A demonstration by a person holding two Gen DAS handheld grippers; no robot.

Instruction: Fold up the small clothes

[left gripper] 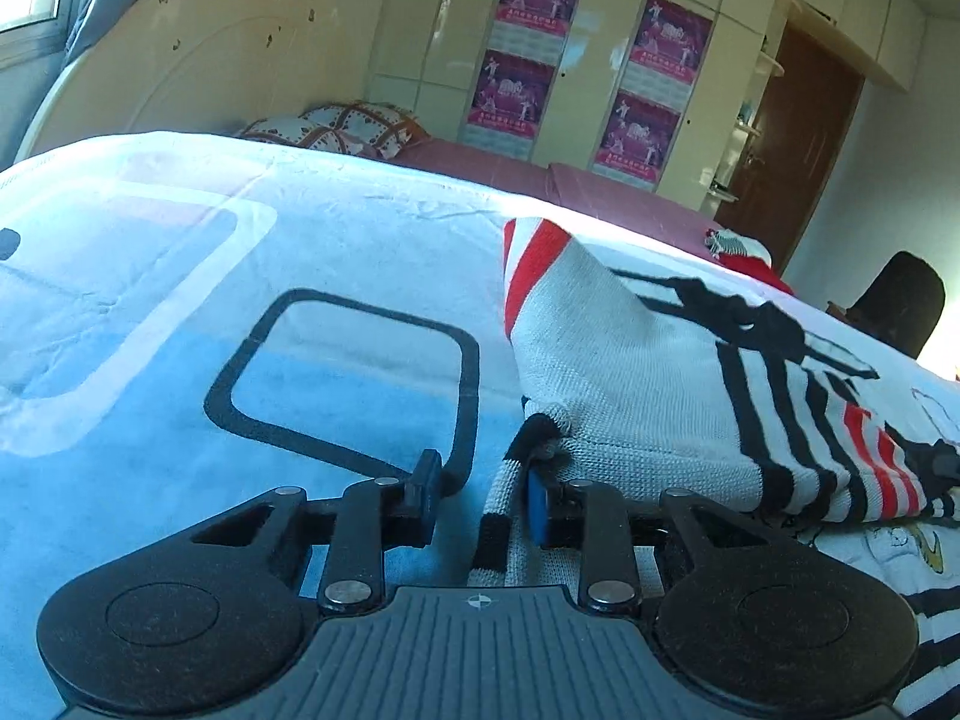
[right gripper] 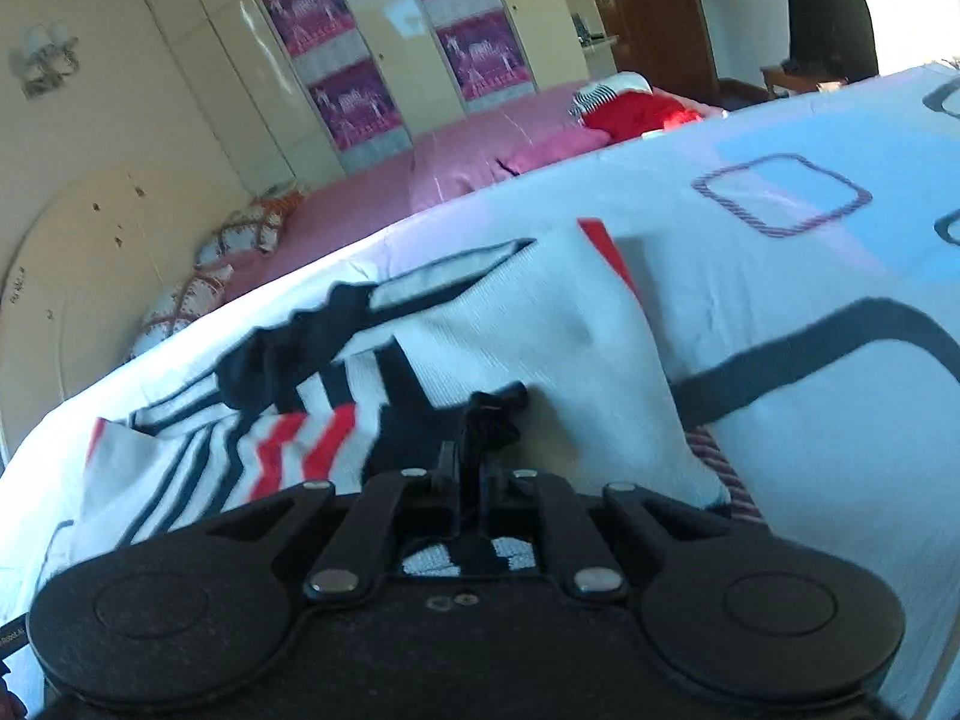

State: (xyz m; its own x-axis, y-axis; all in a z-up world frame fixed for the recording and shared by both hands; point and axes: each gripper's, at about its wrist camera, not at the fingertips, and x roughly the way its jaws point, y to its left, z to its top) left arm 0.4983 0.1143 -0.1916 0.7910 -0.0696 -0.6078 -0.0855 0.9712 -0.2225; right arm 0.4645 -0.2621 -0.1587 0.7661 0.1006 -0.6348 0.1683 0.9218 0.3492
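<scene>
The step in hand is judged to be a fold of the knitted sweater, and to do it well both sides should be carried over at the same height and the same speed, so that the folded edge stays straight and no wrinkle is trapped under it. The left gripper is seen with its jaws apart, a strip of the ribbed hem lying between them and against the blue pad of the right-hand jaw, so a firm hold is not yet made there; the jaws should be closed on the hem before any lifting is tried. The right gripper is seen with its jaws pressed together on a bunch of dark fabric of the same sweater, which is pulled up a little into a peak. A pull too strong on this side alone may drag the whole garment across the bed cover. The sweater is lying on the light blue bed cover printed with dark rounded squares, towards the near edge of the bed, partly doubled over already. It is a grey-white knit with black stripes, some red stripes and a black trim, soft and loose, so it is expected to sag between the two holds.
</scene>
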